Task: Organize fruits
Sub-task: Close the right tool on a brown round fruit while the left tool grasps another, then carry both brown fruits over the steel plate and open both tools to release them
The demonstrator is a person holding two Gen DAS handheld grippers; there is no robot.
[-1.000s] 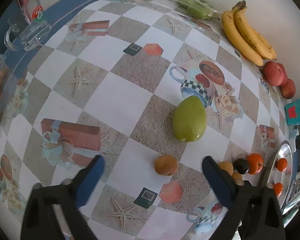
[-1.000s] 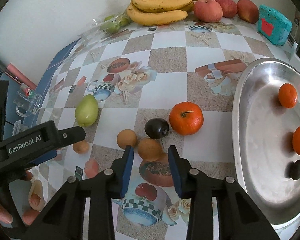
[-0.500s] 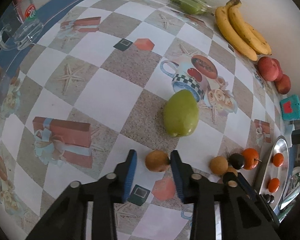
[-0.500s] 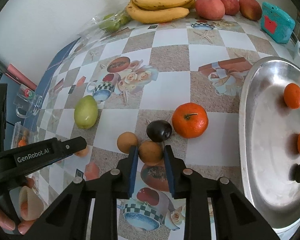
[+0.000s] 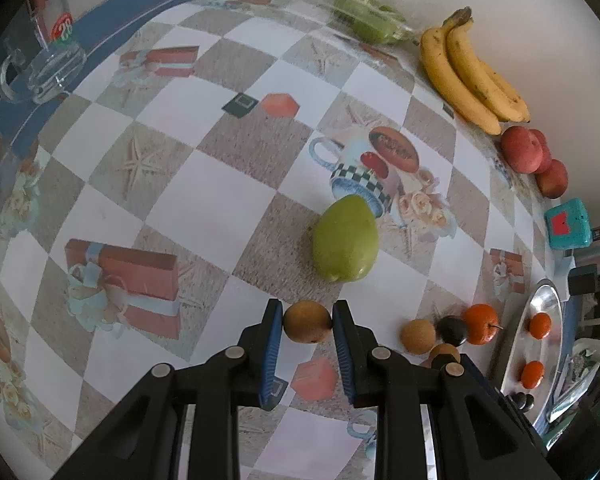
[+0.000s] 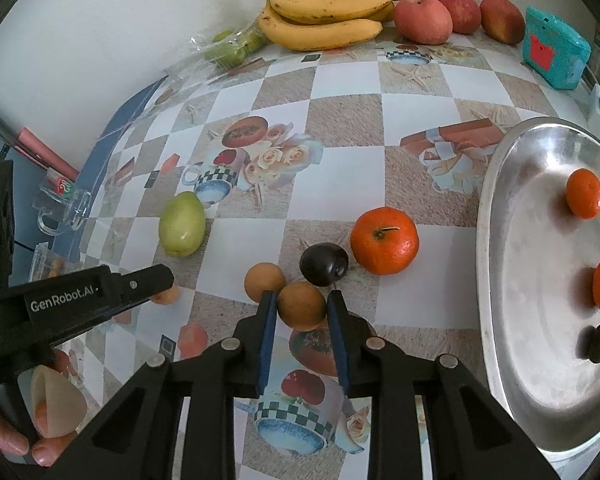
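My left gripper (image 5: 307, 322) is shut on a small brown round fruit (image 5: 307, 321) on the table, just in front of a green pear-shaped fruit (image 5: 346, 239). My right gripper (image 6: 301, 307) is shut on another brown round fruit (image 6: 301, 306). Beside it lie a third brown fruit (image 6: 264, 279), a dark plum (image 6: 324, 263) and an orange tangerine (image 6: 384, 246). A steel tray (image 6: 496, 240) at the right holds two tangerines (image 6: 585, 194) and dark plums (image 6: 596, 343). The left gripper also shows in the right wrist view (image 6: 156, 284).
Bananas (image 6: 328, 16), red apples (image 6: 422, 18), a bag of green fruit (image 6: 230, 46) and a teal box (image 6: 554, 54) line the far wall. A glass mug (image 5: 44, 68) stands at the far left edge. The table has a checkered patterned cloth (image 5: 204, 208).
Both grippers moved forward and closed: the left from wide open onto its brown fruit, the right from partly open onto its brown fruit.
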